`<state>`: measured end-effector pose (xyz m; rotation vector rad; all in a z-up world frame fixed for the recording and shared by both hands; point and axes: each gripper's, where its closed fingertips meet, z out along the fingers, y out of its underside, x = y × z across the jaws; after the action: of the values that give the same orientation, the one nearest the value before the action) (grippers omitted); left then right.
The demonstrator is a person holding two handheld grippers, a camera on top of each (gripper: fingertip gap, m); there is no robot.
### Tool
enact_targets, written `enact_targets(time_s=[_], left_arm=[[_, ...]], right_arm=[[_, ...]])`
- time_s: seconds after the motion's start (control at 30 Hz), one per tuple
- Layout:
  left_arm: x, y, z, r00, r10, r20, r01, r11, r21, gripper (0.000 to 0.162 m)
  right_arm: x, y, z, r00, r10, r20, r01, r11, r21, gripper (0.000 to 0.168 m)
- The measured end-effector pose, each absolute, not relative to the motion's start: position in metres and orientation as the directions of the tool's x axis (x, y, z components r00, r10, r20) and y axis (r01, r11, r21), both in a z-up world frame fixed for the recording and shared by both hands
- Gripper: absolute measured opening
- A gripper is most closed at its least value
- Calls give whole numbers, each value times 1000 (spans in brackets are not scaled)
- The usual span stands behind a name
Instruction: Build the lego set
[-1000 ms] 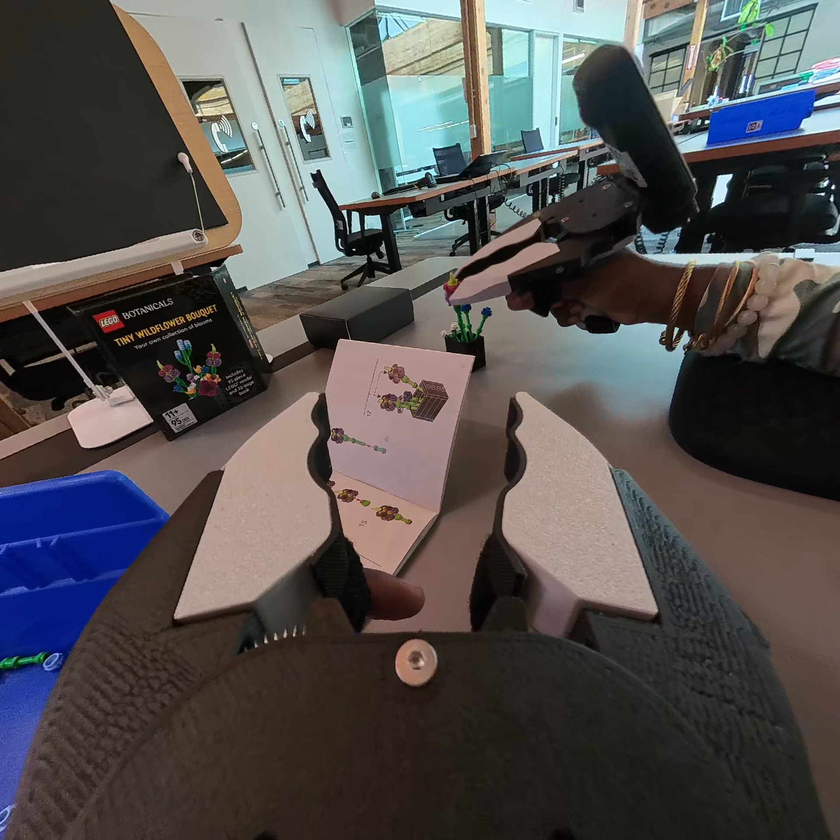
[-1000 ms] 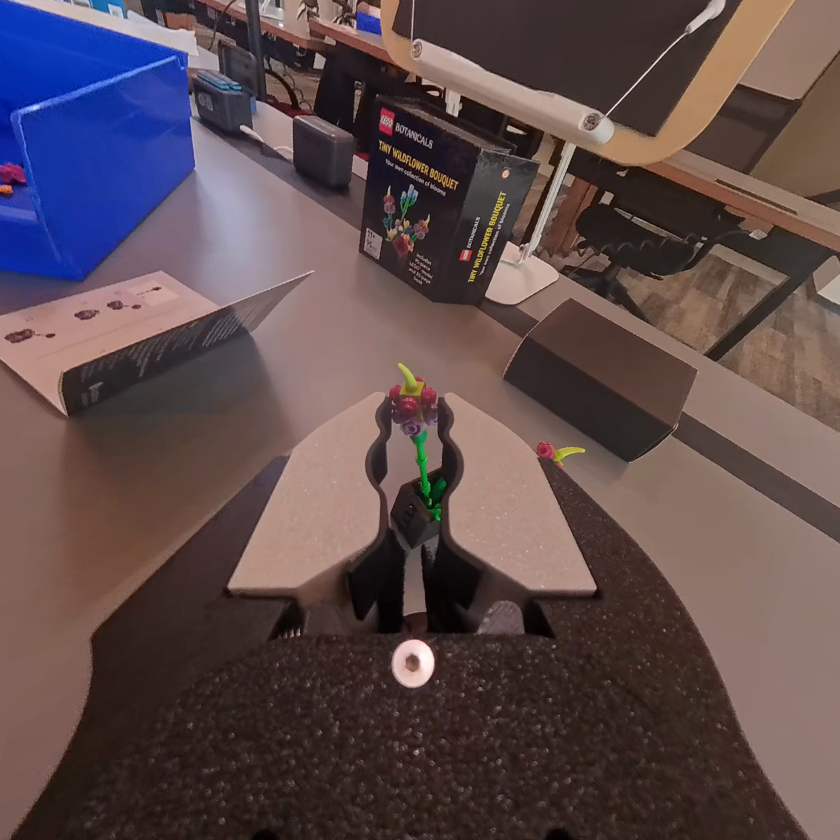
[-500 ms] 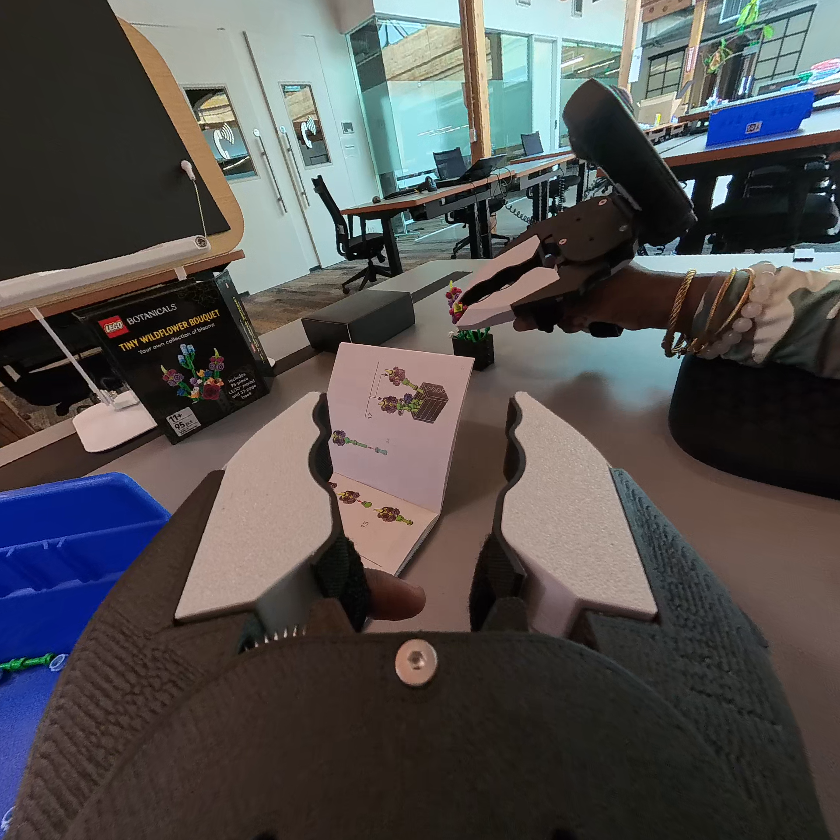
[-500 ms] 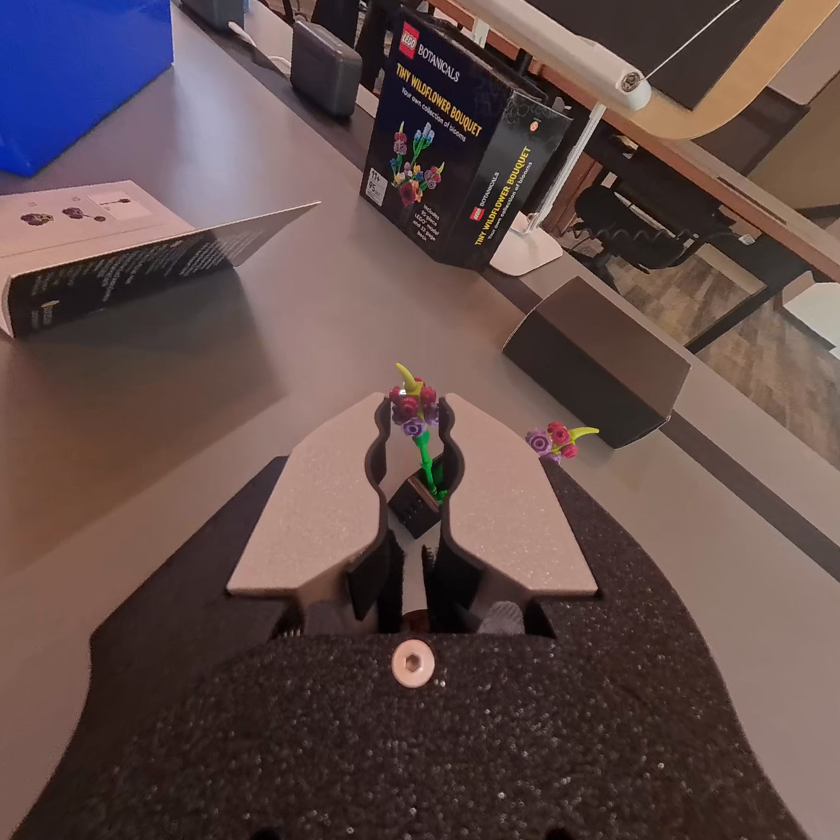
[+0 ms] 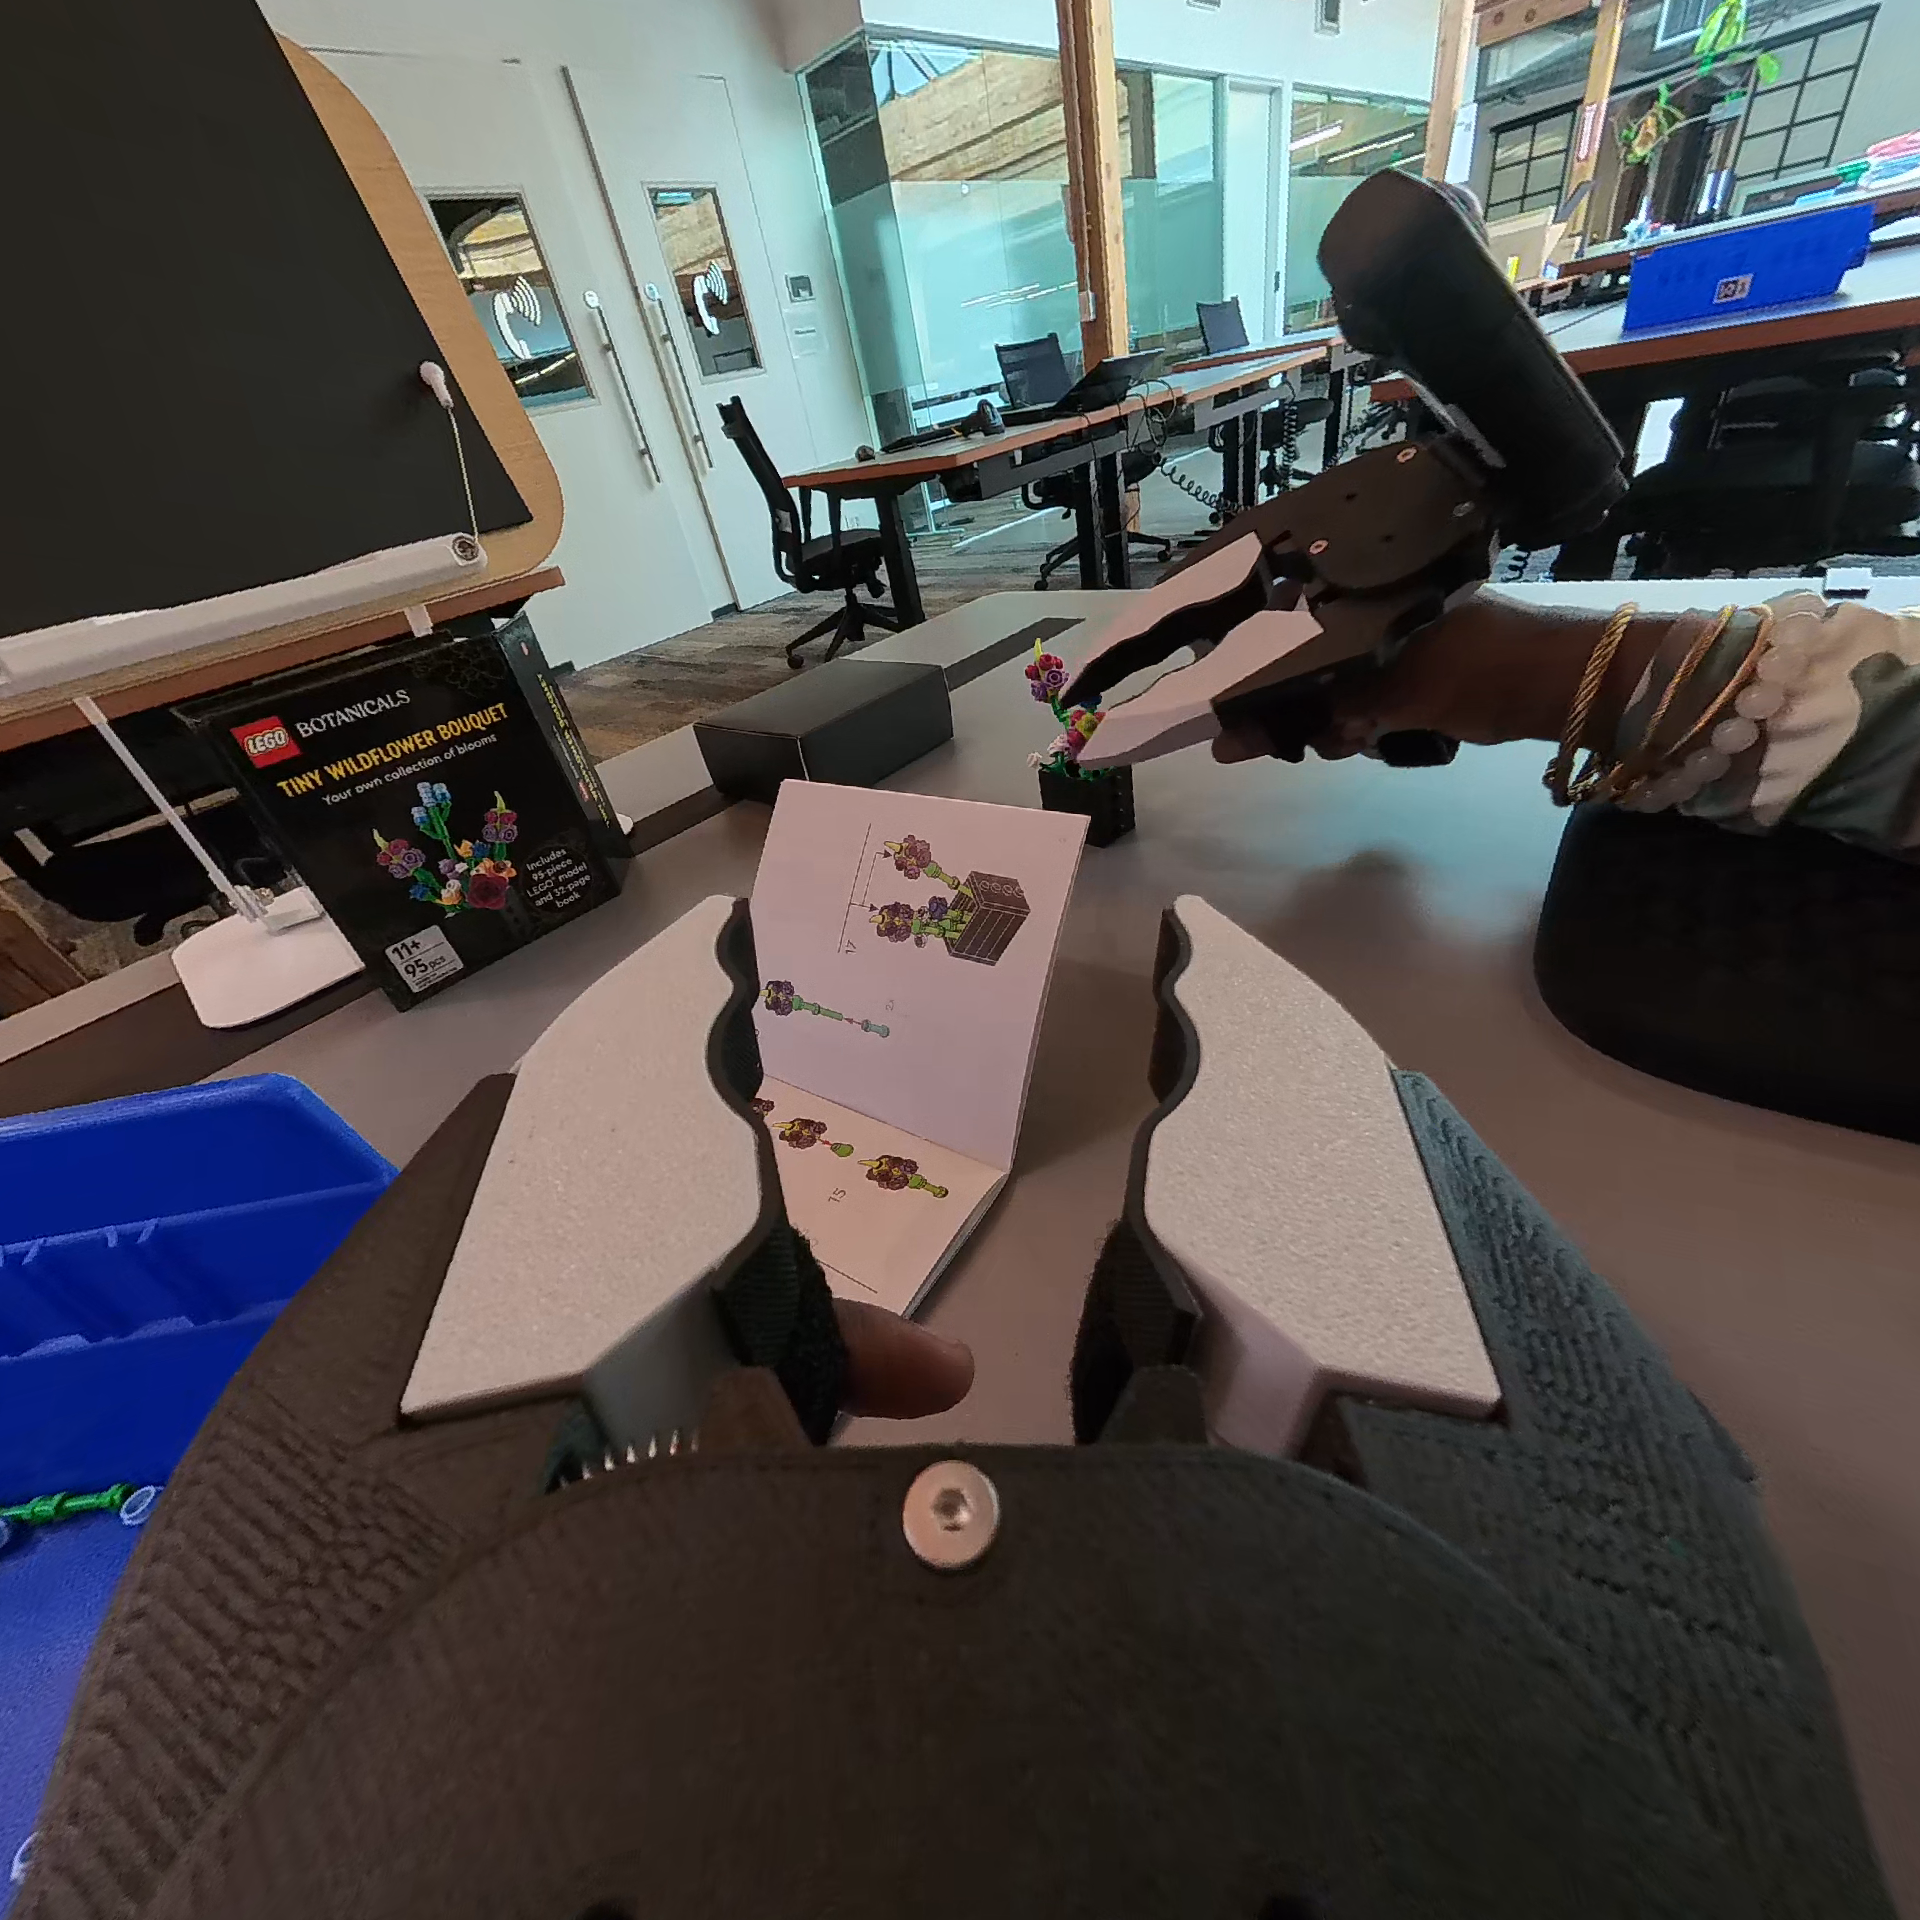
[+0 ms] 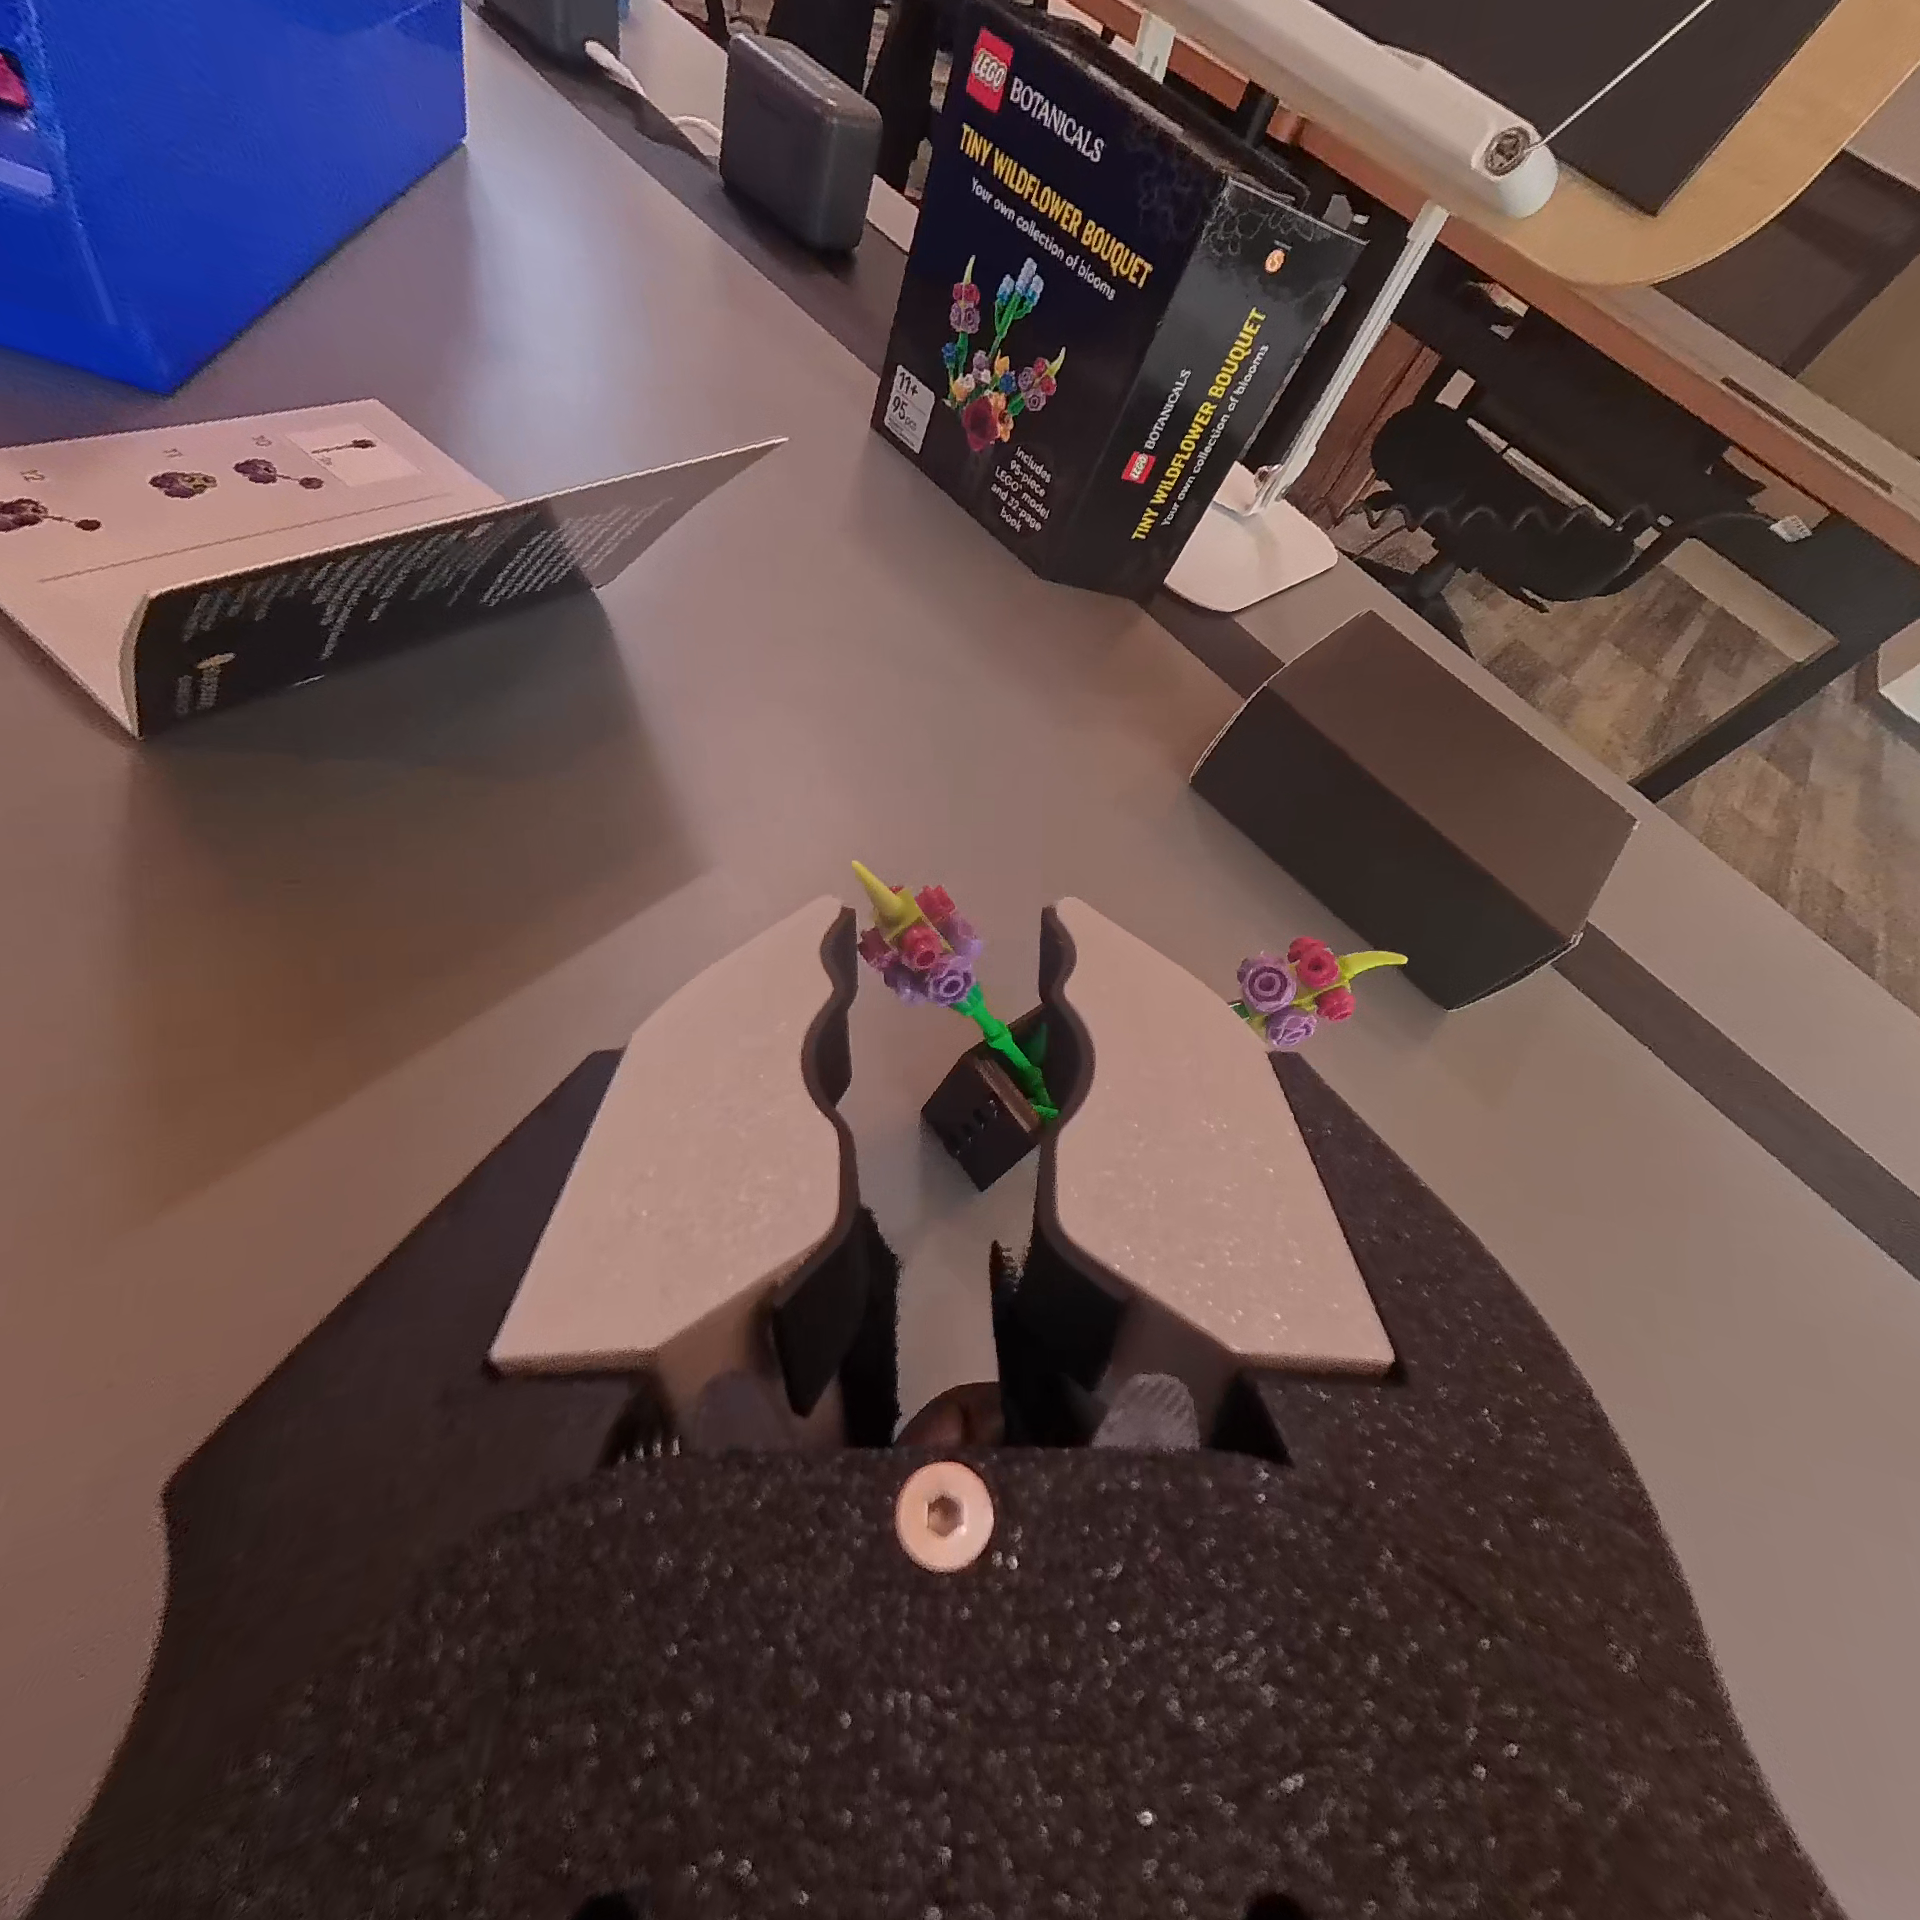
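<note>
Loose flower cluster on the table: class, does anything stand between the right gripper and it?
Nothing visible does. The loose flower cluster lies on bare table just beyond the right gripper, whose open jaws flank the planted flower in the black pot.

Grey table (image 6: 727, 790) — booklet (image 6: 312, 551), set box (image 6: 1081, 343), blue bin (image 6: 208, 177)

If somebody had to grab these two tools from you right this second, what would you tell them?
Left tool: open, empty, hovering over the open instruction booklet.
Right tool: open around the black pot, gripping nothing.
Done: one flower stem stands planted in the pot, on the table.
Left: a second flower cluster lies on the table just beyond the right tool; more parts sit in the blue bin. The set's box stands behind.
</note>
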<state>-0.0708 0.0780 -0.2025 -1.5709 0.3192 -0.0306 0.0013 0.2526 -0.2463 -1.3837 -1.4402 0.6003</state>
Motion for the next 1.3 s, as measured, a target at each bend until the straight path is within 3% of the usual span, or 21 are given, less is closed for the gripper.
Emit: enact_targets(time_s=[0.47, 0.67, 0.83, 1.1, 1.3], left_arm=[[-71, 79, -205, 959, -222, -178, -183, -2, -983, 74], [-71, 78, -206, 958, -224, -180, -186, -4, -983, 74], [-71, 78, -206, 958, -222, -179, -184, -3, -983, 73], [-71, 78, -206, 957, -222, -185, -191, -2, -982, 73], [-71, 77, -206, 957, -221, -187, -193, -2, -981, 73]], right_arm=[[5, 247, -248, 122, 944, 306, 441, 225, -869, 42], [6, 247, -250, 104, 929, 356, 463, 271, -844, 23], [9, 253, -246, 147, 925, 349, 448, 252, -858, 22], [17, 277, -233, 303, 953, -22, 258, -104, -961, 22], [19, 279, -237, 317, 943, -101, 249, -186, -950, 22]])
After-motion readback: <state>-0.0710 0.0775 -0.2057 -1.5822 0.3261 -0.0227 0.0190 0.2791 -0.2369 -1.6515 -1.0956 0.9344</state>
